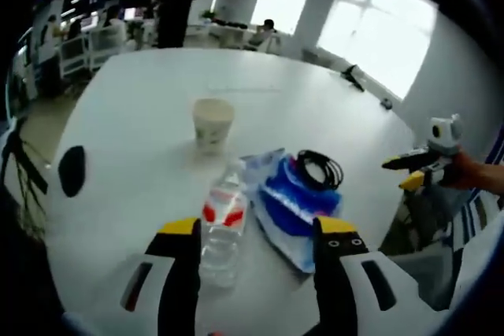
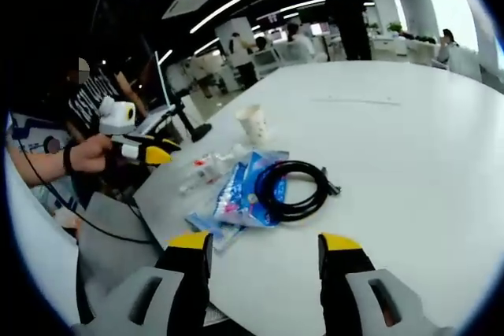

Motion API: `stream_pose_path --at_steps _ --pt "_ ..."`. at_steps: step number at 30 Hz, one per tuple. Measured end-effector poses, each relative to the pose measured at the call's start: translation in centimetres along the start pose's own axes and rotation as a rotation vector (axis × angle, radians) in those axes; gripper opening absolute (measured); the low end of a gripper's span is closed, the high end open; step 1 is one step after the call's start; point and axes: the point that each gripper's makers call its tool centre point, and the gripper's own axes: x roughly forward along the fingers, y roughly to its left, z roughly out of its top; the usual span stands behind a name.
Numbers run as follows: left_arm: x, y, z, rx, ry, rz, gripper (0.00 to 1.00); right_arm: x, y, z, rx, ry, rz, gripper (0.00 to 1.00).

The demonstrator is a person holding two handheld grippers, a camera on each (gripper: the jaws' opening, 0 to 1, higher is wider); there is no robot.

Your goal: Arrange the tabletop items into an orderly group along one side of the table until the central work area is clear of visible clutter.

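Note:
A clear water bottle (image 1: 223, 230) (image 2: 203, 171) with a red label lies on the white table (image 1: 142, 100) (image 2: 409, 155), just ahead of my open left gripper (image 1: 257, 230) and nearer its left jaw. In the right gripper view, a hand holds that left gripper (image 2: 148, 152) off the table edge, close to the bottle. A paper cup (image 1: 213, 122) (image 2: 253, 123) stands upright behind the bottle. A blue and white plastic bag (image 1: 287, 206) (image 2: 236, 193) lies beside the bottle, with a coiled black cable (image 1: 320, 169) (image 2: 293, 188) on it. My right gripper (image 2: 264, 245) (image 1: 416, 169) is open and empty, short of the bag.
A black oval object (image 1: 71, 171) lies near the table's left edge. Two small dark items (image 1: 354, 78) sit at the far right rim. A person (image 2: 87, 108) stands by the table, near a black stand (image 2: 189, 125). Office desks and seated people fill the background.

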Motion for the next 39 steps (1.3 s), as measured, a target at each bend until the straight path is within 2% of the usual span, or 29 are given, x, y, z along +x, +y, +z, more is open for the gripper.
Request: stream_pose_path --at_steps 7,13,18,23,24,28,33,39 --pt "2.0 1.0 0.2 -0.015 0.051 0.021 0.55 -0.8 0.8 0.2 -0.014 -0.001 -0.006 0.63" --pt "3.7 1.6 0.0 -0.045 0.103 0.036 0.54 -1.1 1.4 -0.1 -0.04 0.018 -0.008 0.65" --pt "4.9 2.2 -0.6 -0.016 0.164 0.053 0.54 -1.3 1.4 -0.2 -0.03 0.013 -0.009 0.65" --pt "5.1 2.6 -1.3 0.014 0.229 0.066 0.53 -1.4 1.5 -0.4 -0.027 0.016 -0.009 0.65" --pt "5.7 2.8 -1.6 0.02 0.243 0.067 0.53 -1.4 1.5 -0.4 -0.026 0.017 -0.008 0.64" --pt "6.5 2.8 -2.0 0.008 0.291 0.051 0.54 -1.4 1.6 -0.7 -0.012 0.016 -0.004 0.64" --pt "7.5 2.8 -2.4 0.071 0.366 0.043 0.54 -1.3 1.6 -1.2 -0.008 0.029 -0.002 0.65" --pt "8.6 2.8 -2.7 0.1 0.418 0.037 0.53 -1.6 1.7 -0.7 -0.014 0.009 0.004 0.67"
